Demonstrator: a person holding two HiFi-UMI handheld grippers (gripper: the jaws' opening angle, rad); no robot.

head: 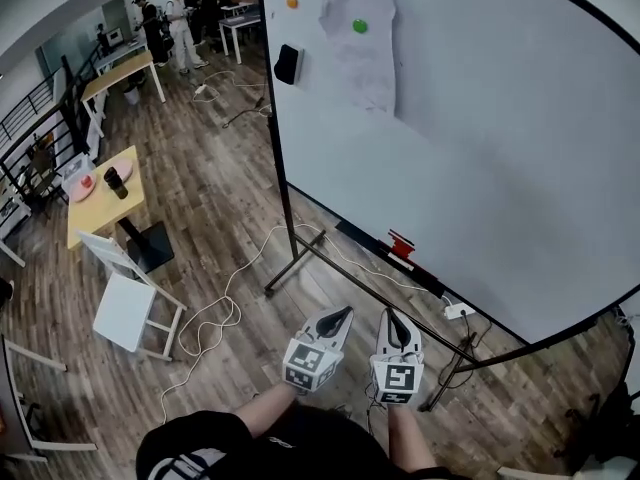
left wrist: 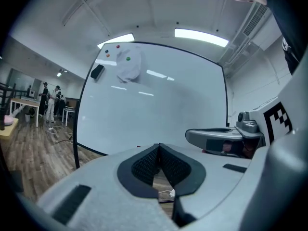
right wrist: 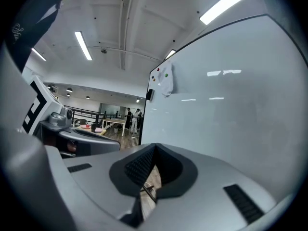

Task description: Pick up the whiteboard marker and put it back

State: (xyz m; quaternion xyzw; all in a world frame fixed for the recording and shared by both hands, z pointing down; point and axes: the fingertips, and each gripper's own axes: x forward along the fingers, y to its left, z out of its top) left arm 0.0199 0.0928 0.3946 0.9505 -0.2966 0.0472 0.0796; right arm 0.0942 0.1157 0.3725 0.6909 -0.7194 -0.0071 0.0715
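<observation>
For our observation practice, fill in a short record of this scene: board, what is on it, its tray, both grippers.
Whiteboard: upright, mostly blank
On board: black eraser, paper under green magnet
Tray: red item, possibly the marker
Left gripper: shut, empty
Right gripper: shut, empty
</observation>
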